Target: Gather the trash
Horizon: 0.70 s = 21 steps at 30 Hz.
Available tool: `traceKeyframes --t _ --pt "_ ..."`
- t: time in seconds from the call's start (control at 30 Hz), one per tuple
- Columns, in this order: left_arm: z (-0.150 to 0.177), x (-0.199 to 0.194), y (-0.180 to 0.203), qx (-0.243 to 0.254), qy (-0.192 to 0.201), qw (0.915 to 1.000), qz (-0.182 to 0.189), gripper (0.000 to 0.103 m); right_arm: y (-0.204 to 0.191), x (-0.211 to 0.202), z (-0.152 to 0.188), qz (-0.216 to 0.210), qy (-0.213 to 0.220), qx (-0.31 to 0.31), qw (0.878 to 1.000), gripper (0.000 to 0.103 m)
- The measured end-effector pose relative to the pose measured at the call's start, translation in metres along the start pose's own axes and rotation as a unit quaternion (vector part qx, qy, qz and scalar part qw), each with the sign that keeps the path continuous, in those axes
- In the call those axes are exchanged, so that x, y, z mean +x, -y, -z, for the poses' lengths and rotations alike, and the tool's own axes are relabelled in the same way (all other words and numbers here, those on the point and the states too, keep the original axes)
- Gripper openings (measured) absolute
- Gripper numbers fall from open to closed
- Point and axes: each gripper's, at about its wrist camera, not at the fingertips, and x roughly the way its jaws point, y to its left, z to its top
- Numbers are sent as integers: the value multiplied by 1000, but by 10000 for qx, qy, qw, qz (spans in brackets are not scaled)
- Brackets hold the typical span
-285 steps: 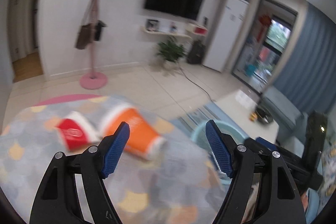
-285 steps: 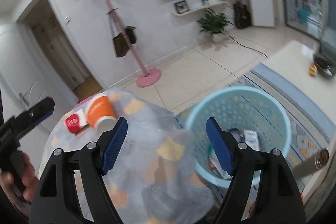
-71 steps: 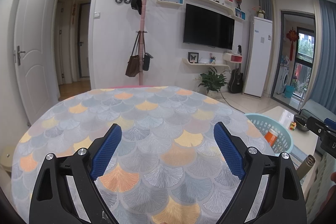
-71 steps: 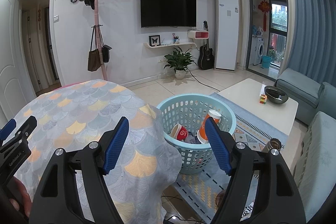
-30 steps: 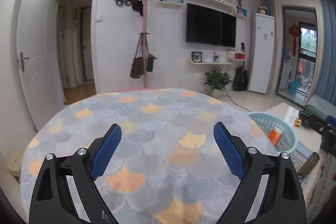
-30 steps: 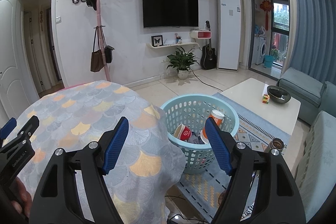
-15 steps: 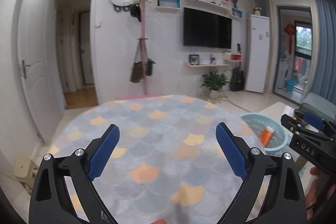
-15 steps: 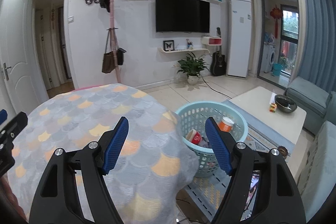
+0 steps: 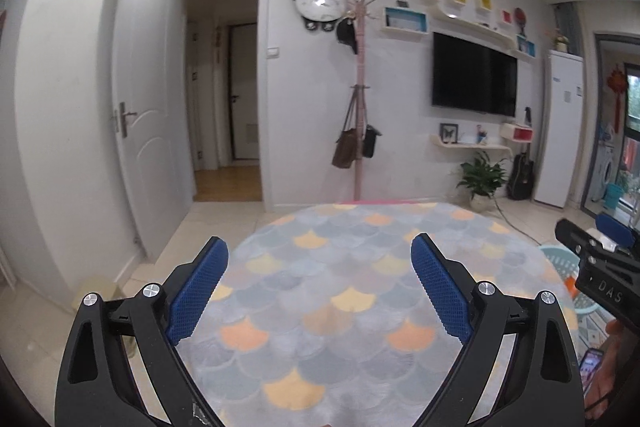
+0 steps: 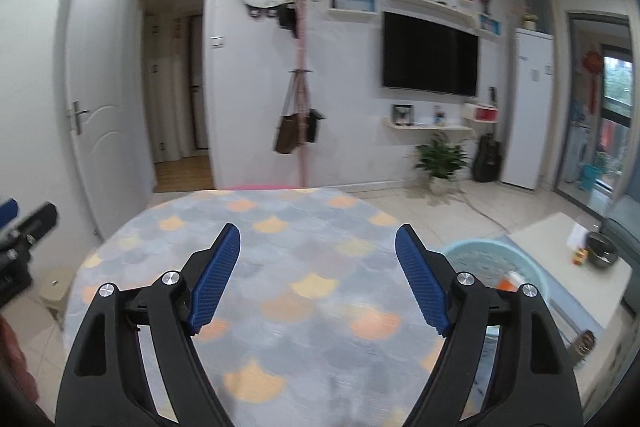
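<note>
Both held above a round table draped in a scale-patterned tablecloth (image 9: 320,291) of grey, orange and yellow. Left gripper (image 9: 319,291) spread wide with nothing between its blue ribbed pads (image 9: 198,289), poised over the near half of the cloth, nearer its left edge. Right gripper (image 10: 318,281) likewise spread wide and holding nothing, blue pads (image 10: 216,281) over the cloth's near middle. Beyond the table's right edge, down on the floor: a light-blue laundry-style basket (image 10: 478,251) serving as the bin, with an orange-and-white cup (image 10: 510,281) lying inside near its right wall; only a sliver of the same basket (image 9: 558,257) and a bit of orange seen from the left wrist view, partly hidden behind the other gripper. Right of the basket, a low white coffee table (image 10: 560,267) carrying a dark bowl (image 10: 602,253) and a small colourful cube. Against the far wall: a pink coat rack (image 9: 360,107) with hanging bags, a panda wall clock (image 9: 318,3), a wall-mounted television (image 9: 474,81), a potted plant (image 9: 480,179), a guitar and a tall white refrigerator (image 9: 562,129). White door (image 9: 144,131) open to the left of a hallway.
</note>
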Motion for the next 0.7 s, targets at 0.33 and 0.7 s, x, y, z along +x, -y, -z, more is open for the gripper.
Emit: traceKeyframes --t 0.33,0.7 --pt "28 42 6 5 -616 9981 -61 90 -33 59 8 -703 -745 187 9946 76" --pt "52 104 36 43 -1564 9876 -97 90 -12 137 52 -134 -2028 180 9790 77"
